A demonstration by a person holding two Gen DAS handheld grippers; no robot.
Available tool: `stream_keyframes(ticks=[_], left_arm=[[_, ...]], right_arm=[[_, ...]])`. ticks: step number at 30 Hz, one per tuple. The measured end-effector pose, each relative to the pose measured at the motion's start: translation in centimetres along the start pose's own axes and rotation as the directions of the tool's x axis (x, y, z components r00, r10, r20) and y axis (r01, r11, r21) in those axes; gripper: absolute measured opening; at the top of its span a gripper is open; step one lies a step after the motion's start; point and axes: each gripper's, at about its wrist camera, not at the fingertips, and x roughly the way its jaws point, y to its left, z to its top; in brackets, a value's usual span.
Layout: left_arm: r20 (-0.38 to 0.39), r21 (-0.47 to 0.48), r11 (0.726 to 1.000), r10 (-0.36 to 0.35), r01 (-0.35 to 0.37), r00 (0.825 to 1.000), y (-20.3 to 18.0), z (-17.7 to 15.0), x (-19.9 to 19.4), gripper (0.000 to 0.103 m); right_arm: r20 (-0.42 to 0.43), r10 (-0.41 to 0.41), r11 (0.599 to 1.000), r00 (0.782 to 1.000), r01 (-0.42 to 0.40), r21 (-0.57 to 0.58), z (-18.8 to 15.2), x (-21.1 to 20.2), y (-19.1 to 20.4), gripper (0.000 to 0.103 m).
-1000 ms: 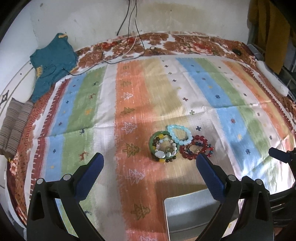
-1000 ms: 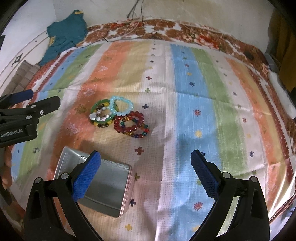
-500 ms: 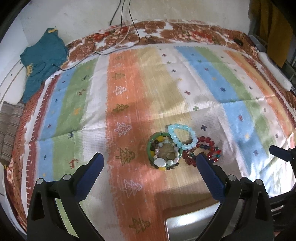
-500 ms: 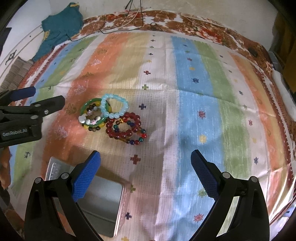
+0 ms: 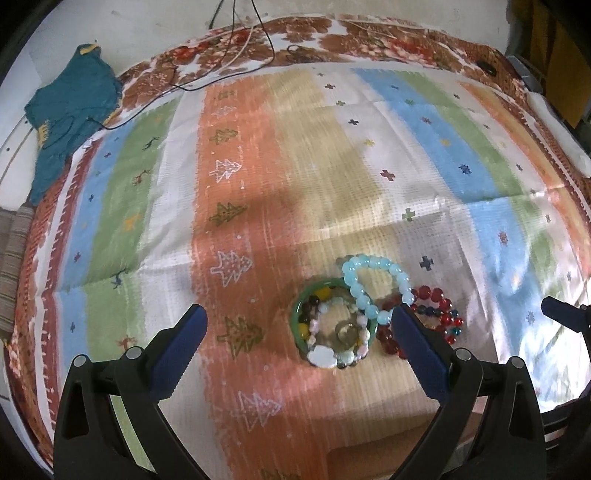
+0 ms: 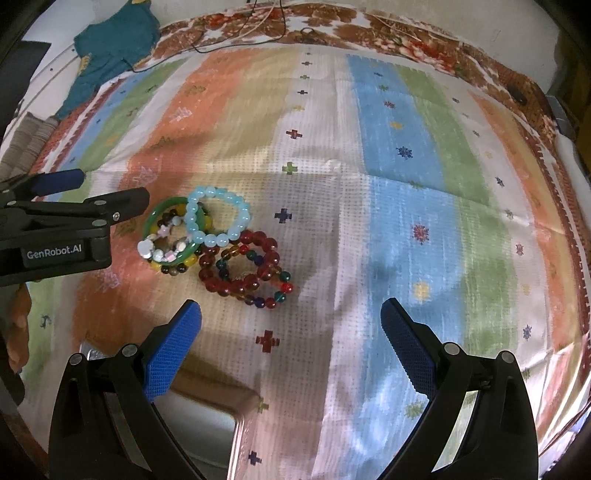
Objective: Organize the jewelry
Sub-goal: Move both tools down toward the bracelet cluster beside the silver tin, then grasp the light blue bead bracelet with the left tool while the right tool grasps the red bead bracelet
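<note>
Bracelets point(image 6: 214, 240) heaped on striped cloth point(image 6: 402, 155) (roughly five, overlapping)

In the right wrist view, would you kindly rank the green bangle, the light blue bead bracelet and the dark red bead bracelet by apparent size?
1. dark red bead bracelet, largest loop, though slightly nearer the camera.
2. green bangle and light blue bead bracelet: look alike, and they overlap, so no ranking.

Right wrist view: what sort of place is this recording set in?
Probably a home bedroom: a striped patterned spread over a bed-like surface against a plain wall, a teal garment on its edge, loose cables at the back.
</note>
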Motion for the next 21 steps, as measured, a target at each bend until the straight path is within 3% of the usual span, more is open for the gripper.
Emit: stream_keyframes(ticks=[9, 12, 17, 21], left_arm=[[-0.037, 0.023, 1.0, -0.006, 0.007, 0.999, -0.4, 1.5, 2.4, 0.097], [-0.052, 0.028, 1.0, -0.013, 0.014, 0.999, -0.4, 1.8, 3.3, 0.097], [-0.063, 0.033, 0.999, -0.035, 0.037, 0.997, -0.6, 2.4, 4.3, 0.096], [-0.078, 0.061, 0.997, -0.043, 0.047, 0.996, -1.5, 2.7, 5.4, 0.091]], right_arm=[[-0.01, -0.001, 1.0, 1.0, 0.001, 0.013, 1.6, 2.0, -0.2, 0.098], [-0.031, -0.005, 1.0, 0.999, 0.006, 0.014, 1.8, 3.0, -0.2, 0.087], [-0.052, -0.01, 1.0, 0.999, 0.011, 0.018, 2.1, 4.2, -0.5, 0.085], [-0.069, -0.004, 1.0, 0.998, 0.005, 0.019, 2.3, 5.0, -0.4, 0.075]])
